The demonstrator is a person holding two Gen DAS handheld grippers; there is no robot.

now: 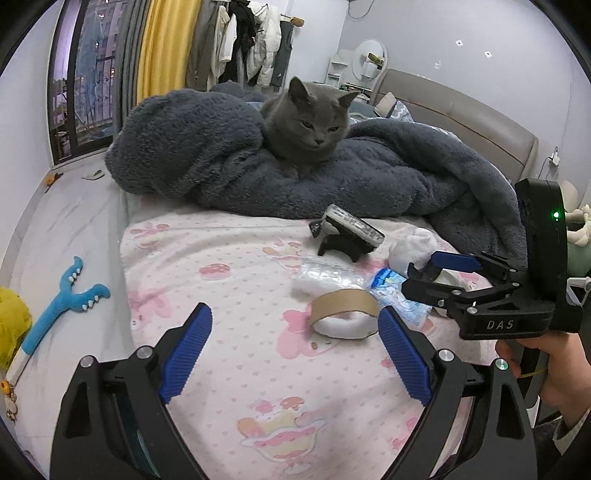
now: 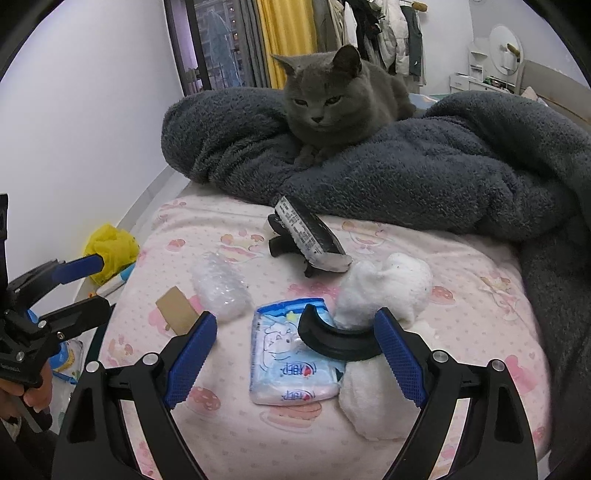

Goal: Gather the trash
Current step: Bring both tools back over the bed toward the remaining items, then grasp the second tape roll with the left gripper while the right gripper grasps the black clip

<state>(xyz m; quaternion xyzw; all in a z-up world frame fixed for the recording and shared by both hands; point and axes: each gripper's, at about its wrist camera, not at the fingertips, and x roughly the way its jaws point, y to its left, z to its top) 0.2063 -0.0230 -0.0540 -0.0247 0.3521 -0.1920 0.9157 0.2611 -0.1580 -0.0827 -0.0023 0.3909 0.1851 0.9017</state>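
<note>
This is a bedroom with pale walls (image 1: 461,22). A big bed (image 1: 229,369) has a pink sheet with cake pictures. A fluffy grey blanket (image 1: 388,177) is piled on it. Behind are a dark window (image 1: 85,85), a yellow curtain (image 1: 162,44) and hanging clothes (image 1: 251,40).

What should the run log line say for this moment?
left gripper: open, empty | right gripper: open, empty | cardboard roll, tissue pack: on bed

Both views are being taken from close above the foot of the bed (image 1: 229,369), angled downward toward the grey cat (image 1: 310,125). The left wrist view is being taken from further left; the tissue pack (image 2: 291,365) and cardboard ring (image 1: 343,302) are being shared.
</note>
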